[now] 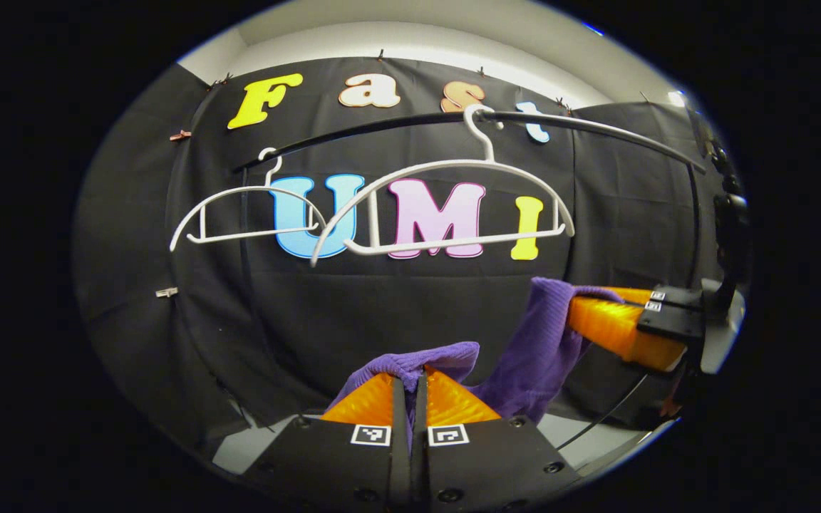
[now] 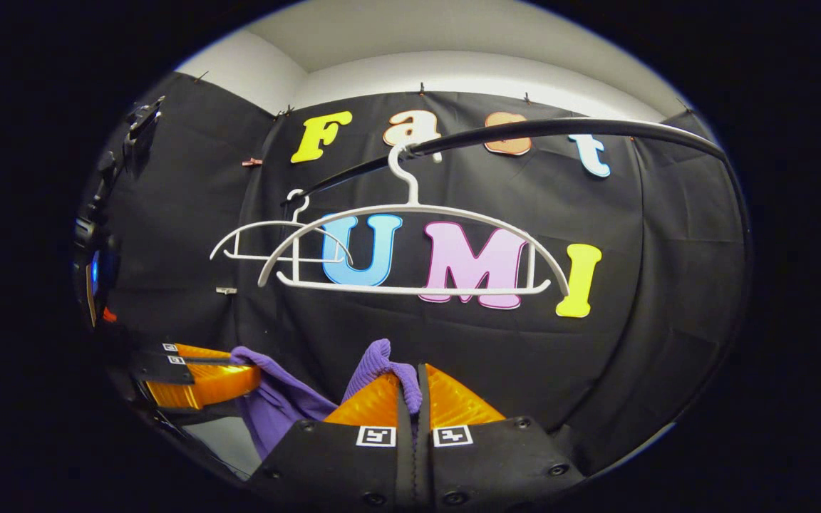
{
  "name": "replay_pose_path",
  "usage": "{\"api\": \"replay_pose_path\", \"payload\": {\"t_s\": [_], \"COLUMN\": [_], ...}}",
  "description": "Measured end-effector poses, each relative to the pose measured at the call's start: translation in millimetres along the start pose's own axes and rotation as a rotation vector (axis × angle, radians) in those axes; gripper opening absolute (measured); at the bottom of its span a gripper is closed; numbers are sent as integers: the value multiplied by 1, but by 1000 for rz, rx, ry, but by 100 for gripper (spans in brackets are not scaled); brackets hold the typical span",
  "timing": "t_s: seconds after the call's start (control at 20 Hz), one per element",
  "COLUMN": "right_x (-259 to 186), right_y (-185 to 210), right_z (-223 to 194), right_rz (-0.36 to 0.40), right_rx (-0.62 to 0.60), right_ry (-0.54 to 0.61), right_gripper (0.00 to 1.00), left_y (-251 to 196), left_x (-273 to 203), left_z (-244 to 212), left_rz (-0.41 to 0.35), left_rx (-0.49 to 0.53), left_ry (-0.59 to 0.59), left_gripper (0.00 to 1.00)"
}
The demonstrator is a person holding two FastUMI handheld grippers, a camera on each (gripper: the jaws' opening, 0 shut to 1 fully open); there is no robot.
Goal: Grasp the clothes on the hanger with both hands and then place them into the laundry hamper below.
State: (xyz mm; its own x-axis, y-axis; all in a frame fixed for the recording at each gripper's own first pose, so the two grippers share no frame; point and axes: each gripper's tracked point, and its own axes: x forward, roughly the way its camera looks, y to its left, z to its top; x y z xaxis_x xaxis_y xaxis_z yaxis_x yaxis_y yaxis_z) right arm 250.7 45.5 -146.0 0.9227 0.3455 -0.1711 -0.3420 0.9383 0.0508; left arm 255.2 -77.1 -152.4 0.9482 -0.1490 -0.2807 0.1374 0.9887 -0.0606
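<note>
Left gripper view: left tongs (image 1: 410,381) clenched on purple garment (image 1: 535,356), cloth bunched over tips. Right tongs (image 1: 589,317) at right, clenched on same garment, fabric draped between both. Right gripper view: right tongs (image 2: 410,385) pinching purple fold (image 2: 380,356). Above: two bare white hangers (image 1: 446,206), hooked on black rail (image 1: 596,125), garment well below them.

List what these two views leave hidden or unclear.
- Laundry hamper: said to be below; both views look up at the rail and the bare hangers, so its place cannot be told.
- Purple garment: its lower part hangs behind the left tool in the left gripper view and behind the right tool in the right gripper view; its type is unclear.
- Person: hands cannot be made out.
</note>
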Motion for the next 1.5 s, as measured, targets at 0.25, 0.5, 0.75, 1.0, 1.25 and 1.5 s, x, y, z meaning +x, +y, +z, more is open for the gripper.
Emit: {"api": "replay_pose_path", "payload": {"t_s": [0.25,0.5,0.75,1.0,1.25,1.5], "right_x": [-2,3,12,19,21,9], "right_y": [-19,-11,-5,-13,-20,-22], "right_z": [0,-11,-56,-126,-198,-272], "right_rz": [-61,-56,-34,-45,-68,-68], "right_rx": [121,133,96,127,167,165], "right_ry": [14,38,122,265,431,616], "right_gripper": [4,4,4,5,4,4], "left_y": [-7,-6,-10,-14,-10,-15], "left_x": [-4,8,23,44,58,67], "left_z": [28,15,-24,-85,-151,-214], "left_rz": [12,-4,-32,-50,-43,-48], "left_rx": [-66,-106,-100,-152,-201,-205], "left_ry": [-51,-48,13,145,310,487], "left_gripper": [5,5,5,5,5,5]}}
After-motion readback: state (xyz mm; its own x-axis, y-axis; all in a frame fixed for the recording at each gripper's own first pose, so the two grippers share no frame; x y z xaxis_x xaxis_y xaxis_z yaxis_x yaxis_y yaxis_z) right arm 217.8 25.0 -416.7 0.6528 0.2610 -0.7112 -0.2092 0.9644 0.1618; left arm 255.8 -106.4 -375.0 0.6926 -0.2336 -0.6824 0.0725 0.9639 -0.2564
